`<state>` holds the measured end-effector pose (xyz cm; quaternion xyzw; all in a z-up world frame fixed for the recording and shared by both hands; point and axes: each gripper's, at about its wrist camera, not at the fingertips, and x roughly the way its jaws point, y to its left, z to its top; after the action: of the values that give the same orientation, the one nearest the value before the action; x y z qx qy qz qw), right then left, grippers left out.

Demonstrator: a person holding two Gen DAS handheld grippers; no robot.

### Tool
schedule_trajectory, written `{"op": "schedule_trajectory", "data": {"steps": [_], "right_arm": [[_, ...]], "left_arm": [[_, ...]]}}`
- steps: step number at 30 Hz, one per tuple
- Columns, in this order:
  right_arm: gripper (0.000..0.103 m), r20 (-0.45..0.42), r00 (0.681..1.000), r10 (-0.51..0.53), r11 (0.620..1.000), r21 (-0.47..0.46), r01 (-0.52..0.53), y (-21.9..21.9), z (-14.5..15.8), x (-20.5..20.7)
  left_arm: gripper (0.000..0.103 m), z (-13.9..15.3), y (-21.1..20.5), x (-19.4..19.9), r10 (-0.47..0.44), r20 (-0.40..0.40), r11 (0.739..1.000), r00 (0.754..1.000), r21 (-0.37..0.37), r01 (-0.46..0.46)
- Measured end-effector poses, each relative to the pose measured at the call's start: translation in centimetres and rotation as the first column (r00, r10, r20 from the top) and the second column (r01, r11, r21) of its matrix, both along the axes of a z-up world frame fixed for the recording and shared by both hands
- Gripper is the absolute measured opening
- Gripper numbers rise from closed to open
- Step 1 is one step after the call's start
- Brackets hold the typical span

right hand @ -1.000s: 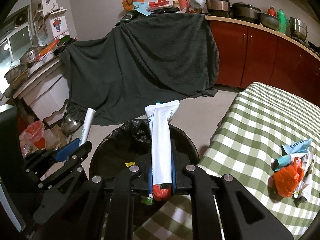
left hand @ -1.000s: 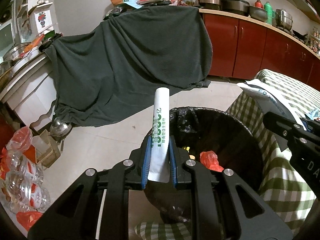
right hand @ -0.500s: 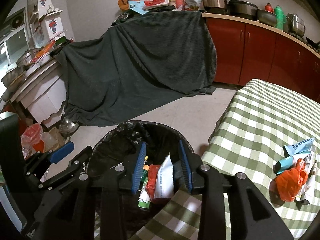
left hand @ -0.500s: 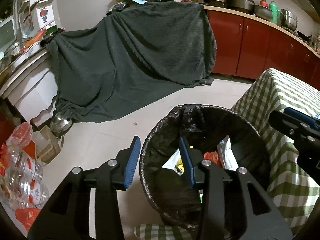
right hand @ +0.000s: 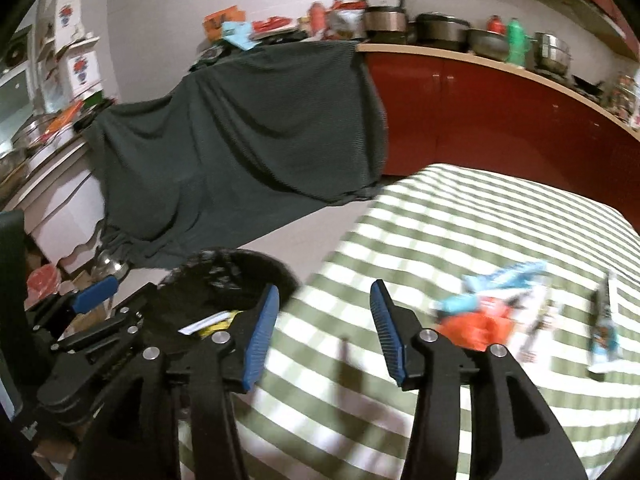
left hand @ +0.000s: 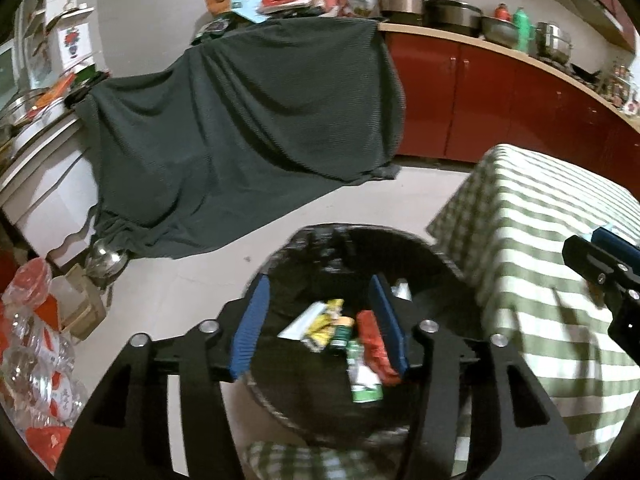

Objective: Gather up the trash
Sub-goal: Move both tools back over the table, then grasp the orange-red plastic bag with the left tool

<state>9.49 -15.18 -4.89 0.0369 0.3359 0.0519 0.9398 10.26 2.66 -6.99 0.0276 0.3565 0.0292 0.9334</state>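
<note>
Lying in the black-lined bin (left hand: pixel 360 248), several wrappers (left hand: pixel 340 328) show between the wide-open, empty left tongs (left hand: pixel 320 328). More trash (right hand: pixel 480 312), blurred, probably wrappers, sits on the checked tabletop (right hand: pixel 460 216) beyond the right tongs (right hand: pixel 324 328), likewise spread and empty.

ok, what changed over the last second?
Both hand-held grippers let go: left dropped its white tube, right its white wrapper, into the bin. Both are now open and empty; right has swung toward the table. Orange bag and wrappers there are unmoved.
</note>
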Motion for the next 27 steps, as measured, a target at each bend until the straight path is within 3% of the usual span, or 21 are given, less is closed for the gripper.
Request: {"op": "schedule_trajectory", "data": {"steps": [10,19,27], "right_arm": [[0.064,0.026,0.972,-0.232,0.971,-0.062,0.233,-9.4,0.4,-4.3],[0.064,0.000,0.926,-0.377,0.925,-0.054,0.376,-17.1,-0.8,-7.0],[0.064,-0.021,0.908,-0.418,0.908,-0.054,0.416,-20.6,-1.7,-8.1]], "left_arm": [[0.072,1.2,-8.0,-1.1,-0.162,0.025,0.987,0.986,0.003,0.162],[0.074,1.1,-15.9,-1.5,-0.327,0.020,0.945,0.945,0.021,0.327],[0.074,0.2,-20.1,-0.3,-0.379,-0.008,0.924,0.925,0.055,0.378]]}}
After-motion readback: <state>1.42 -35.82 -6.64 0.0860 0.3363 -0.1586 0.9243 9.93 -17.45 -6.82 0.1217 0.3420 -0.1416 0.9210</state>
